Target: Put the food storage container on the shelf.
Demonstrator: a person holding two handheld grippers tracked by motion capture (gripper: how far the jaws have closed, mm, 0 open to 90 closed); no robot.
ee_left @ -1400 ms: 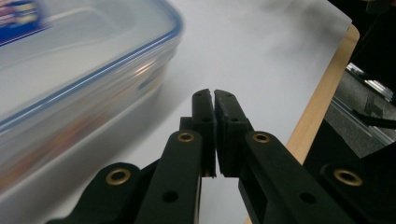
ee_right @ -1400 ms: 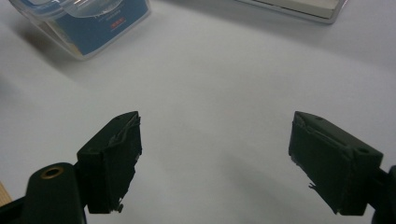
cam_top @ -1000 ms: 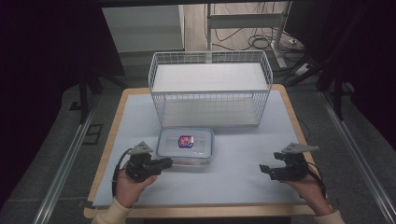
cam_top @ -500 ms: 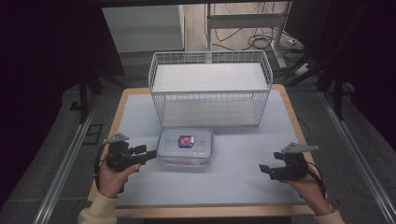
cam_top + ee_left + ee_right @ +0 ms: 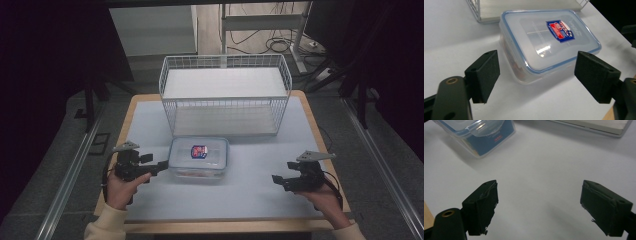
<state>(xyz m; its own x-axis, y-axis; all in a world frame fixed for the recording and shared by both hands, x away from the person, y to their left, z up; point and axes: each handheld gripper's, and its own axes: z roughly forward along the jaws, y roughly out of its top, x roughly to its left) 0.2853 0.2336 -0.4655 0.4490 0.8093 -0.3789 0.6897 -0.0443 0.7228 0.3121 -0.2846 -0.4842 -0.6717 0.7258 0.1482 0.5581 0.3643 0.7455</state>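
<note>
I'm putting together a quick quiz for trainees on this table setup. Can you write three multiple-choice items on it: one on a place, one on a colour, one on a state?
1. Where is the plastic box relative to the wire basket?
A. Inside it
B. On the table just in front of it
C. On top of it

2. What colour is the seal around the box's lid?
A. Blue
B. Green
C. Yellow

3. How does the left claw stand at the box?
A. Shut on the lid
B. Lifting the box
C. Open, short of the box

Answers:
1. B, the high view shows the box on the white table, by the basket's near side.
2. A, the left gripper view shows a blue line around the clear lid.
3. C, its jaws have just been opening and stand wide apart, with nothing between them; the box lies just ahead.
</note>
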